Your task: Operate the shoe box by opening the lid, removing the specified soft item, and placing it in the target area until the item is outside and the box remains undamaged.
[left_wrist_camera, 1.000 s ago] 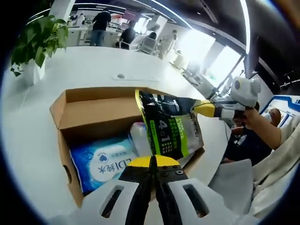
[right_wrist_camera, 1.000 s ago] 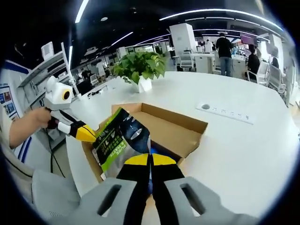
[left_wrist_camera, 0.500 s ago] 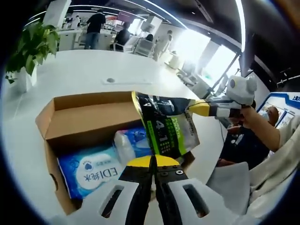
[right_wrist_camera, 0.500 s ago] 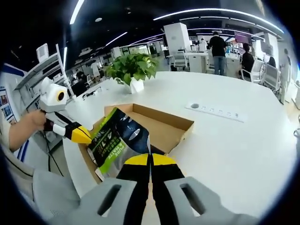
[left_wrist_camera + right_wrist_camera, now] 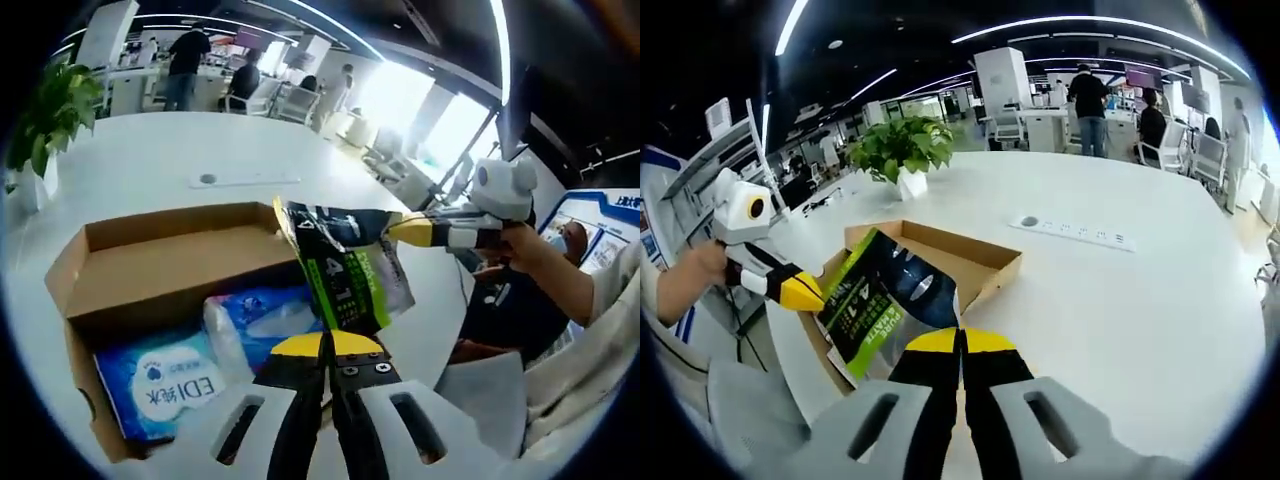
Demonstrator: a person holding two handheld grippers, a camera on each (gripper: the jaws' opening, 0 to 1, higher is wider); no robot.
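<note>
Both tools are clamped on the green-and-black pouch: left tool (image 5: 328, 348) on one edge, right tool (image 5: 960, 345) on the other, holding it up over the open cardboard box (image 5: 150, 262) on the white desk (image 5: 1120, 300). Left gripper view also catches blue wipes packs (image 5: 160, 380) down inside the box; the right gripper view shows a potted plant (image 5: 902, 150) behind it.

Left gripper (image 5: 327, 350): two pale grey plastic jaws with slot-shaped cut-outs, black inner faces, yellow caps at the tips; small screws on the black section behind the caps.

Right gripper (image 5: 960, 345): same build, grey slotted jaws, black inner edges, yellow tip caps. In the left gripper view it (image 5: 400, 230) has a white rounded body behind a yellow-and-black nose.

Person: pale grey sleeve (image 5: 612, 300) behind the hand (image 5: 525, 248).
</note>
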